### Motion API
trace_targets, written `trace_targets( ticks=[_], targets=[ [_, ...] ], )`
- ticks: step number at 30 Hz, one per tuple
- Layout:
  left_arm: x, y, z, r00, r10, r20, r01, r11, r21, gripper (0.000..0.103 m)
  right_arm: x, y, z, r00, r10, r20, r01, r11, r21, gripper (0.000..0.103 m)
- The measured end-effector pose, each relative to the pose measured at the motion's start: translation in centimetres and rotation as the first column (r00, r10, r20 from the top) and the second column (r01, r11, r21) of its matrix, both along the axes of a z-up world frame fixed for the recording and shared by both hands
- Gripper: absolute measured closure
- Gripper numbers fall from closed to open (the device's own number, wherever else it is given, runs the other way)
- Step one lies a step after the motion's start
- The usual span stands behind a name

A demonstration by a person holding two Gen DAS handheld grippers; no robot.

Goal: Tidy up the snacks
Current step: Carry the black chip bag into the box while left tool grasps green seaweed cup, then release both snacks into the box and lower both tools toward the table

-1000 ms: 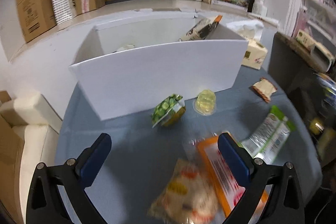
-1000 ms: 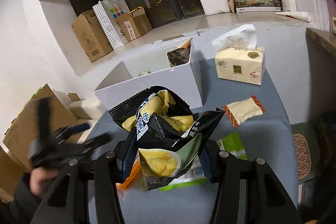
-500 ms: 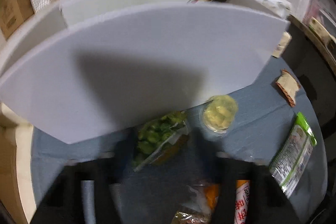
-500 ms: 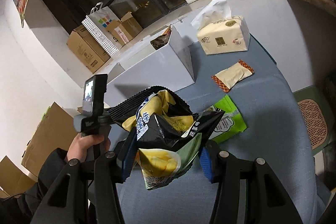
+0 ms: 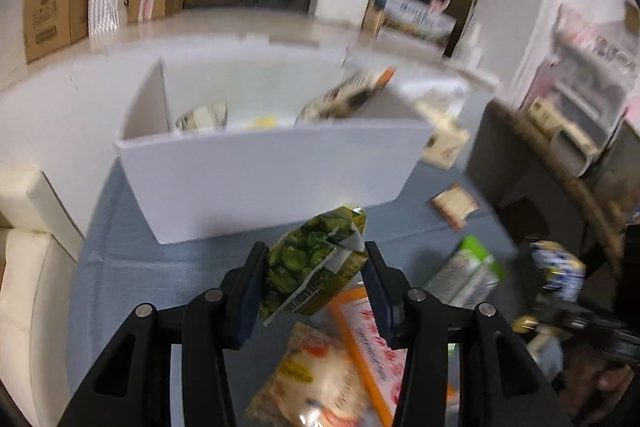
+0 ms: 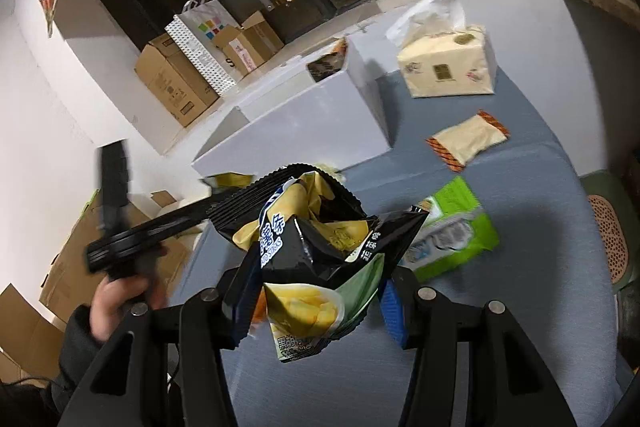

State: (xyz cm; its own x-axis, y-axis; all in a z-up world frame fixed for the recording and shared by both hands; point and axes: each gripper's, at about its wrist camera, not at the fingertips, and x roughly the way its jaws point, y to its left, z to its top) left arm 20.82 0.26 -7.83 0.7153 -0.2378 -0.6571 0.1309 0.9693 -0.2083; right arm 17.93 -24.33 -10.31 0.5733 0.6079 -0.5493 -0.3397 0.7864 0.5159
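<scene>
My left gripper (image 5: 314, 275) is shut on a green pea snack pack (image 5: 314, 263) and holds it above the blue table, just in front of the white storage box (image 5: 272, 179). The box holds several snack packs (image 5: 344, 99). My right gripper (image 6: 316, 291) is shut on a black and yellow chip bag (image 6: 316, 247), held above the table to the right of the box (image 6: 320, 119). The left gripper (image 6: 120, 239) and the hand holding it show at the left of the right wrist view.
Loose snacks lie on the table: a green and white pack (image 5: 466, 277), an orange pack (image 5: 372, 339), a pale pack (image 5: 316, 383), a small beige pack (image 6: 468, 139). A tissue box (image 6: 448, 67) stands beside the white box. Cardboard boxes (image 6: 176, 87) stand behind.
My left gripper dropped to the green pea pack, shut on it and lifted it in front of the box. My right gripper still holds the chip bag and has shifted slightly.
</scene>
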Motion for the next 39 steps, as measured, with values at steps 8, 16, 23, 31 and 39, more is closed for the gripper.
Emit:
trace_targets(
  ticks=[8, 16, 23, 31, 39],
  targets=[
    [0.4, 3.5, 7.1, 0.987, 0.053, 0.151, -0.052, 0.999, -0.007, 0.051, 4.2, 5.2, 4.8, 0.991, 0.076, 0.108, -0.069, 0.995, -0.065, 0.046],
    [8.7, 6.4, 7.4, 0.99, 0.088, 0.109, -0.083, 0.996, -0.045, 0.051, 12.9, 10.1, 9.0, 0.992, 0.034, 0.125, -0.015, 0.989, -0.147, 0.046],
    [14.2, 7.6, 5.3, 0.985, 0.164, 0.047, -0.165, 0.986, 0.025, 0.051, 21.8, 14.8, 8.4, 0.996, 0.027, 0.088, -0.004, 0.97, -0.243, 0.045],
    [16.2, 9.6, 2.5, 0.978, 0.206, -0.022, -0.205, 0.978, 0.032, 0.0, 25.2, 16.3, 6.6, 0.998, 0.006, 0.057, 0.012, 0.952, -0.305, 0.002],
    [15.6, 9.0, 2.4, 0.978, 0.208, -0.024, -0.205, 0.975, 0.083, 0.0, 24.1, 16.3, 5.9, 0.997, 0.013, 0.071, 0.011, 0.944, -0.33, 0.0]
  ],
)
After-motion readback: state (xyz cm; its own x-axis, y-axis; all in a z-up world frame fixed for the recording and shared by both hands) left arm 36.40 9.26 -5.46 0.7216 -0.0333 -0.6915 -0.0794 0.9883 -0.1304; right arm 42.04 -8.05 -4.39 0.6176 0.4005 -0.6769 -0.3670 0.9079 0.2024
